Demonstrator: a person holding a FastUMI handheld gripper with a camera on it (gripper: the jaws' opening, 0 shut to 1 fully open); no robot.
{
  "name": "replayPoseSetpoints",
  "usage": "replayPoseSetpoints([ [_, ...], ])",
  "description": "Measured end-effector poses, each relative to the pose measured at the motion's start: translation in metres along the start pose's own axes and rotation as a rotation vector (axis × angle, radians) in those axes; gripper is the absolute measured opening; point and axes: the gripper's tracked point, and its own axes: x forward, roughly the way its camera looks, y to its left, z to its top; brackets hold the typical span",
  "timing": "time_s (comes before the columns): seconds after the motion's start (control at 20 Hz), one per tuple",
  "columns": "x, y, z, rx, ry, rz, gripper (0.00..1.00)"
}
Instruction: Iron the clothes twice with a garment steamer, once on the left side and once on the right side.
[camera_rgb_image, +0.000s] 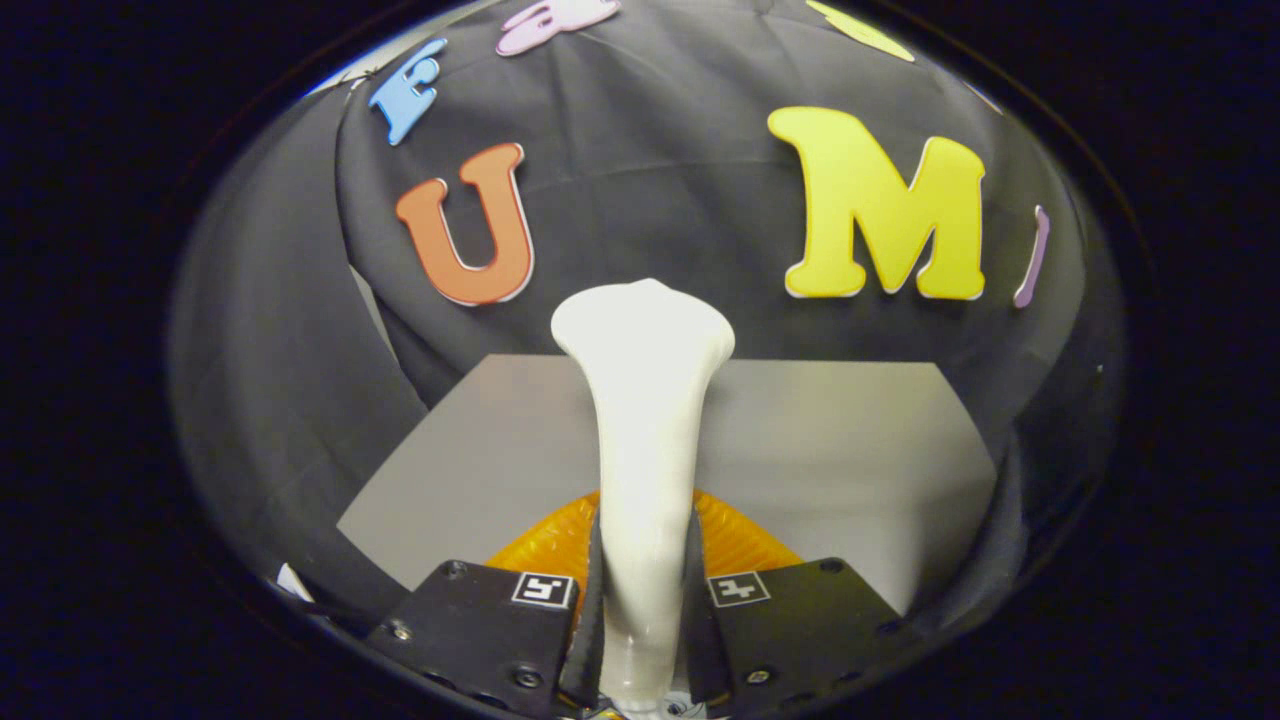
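Note:
A white garment steamer (642, 420) stands up between my fingers, its narrow handle clamped by both and its wider head flaring out ahead of them. My gripper (643, 590) is shut on that handle. Under the fingers lies a piece of orange ribbed fabric (735, 540), mostly hidden by the gripper and the steamer. The steamer's head hangs above the grey table (480, 450), in front of the black cloth wall.
The grey table (850, 460) stretches ahead and to both sides of the steamer, bounded by the black cloth wall (650, 200) at the back and on the left. A small white scrap (292, 582) lies at the table's near left corner.

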Motion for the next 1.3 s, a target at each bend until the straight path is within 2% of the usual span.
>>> replayPoseSetpoints([
  [0.4, -0.135, 0.001, 0.033, 0.008, -0.244, 0.077, 0.35],
  [0.8, -0.298, -0.031, 0.043, 0.112, -0.42, 0.139, 0.35],
  [1.05, -0.385, -0.077, 0.047, 0.149, -0.522, 0.088, 0.35],
  [1.3, -0.451, -0.14, 0.063, 0.17, -0.616, -0.018, 0.35],
])
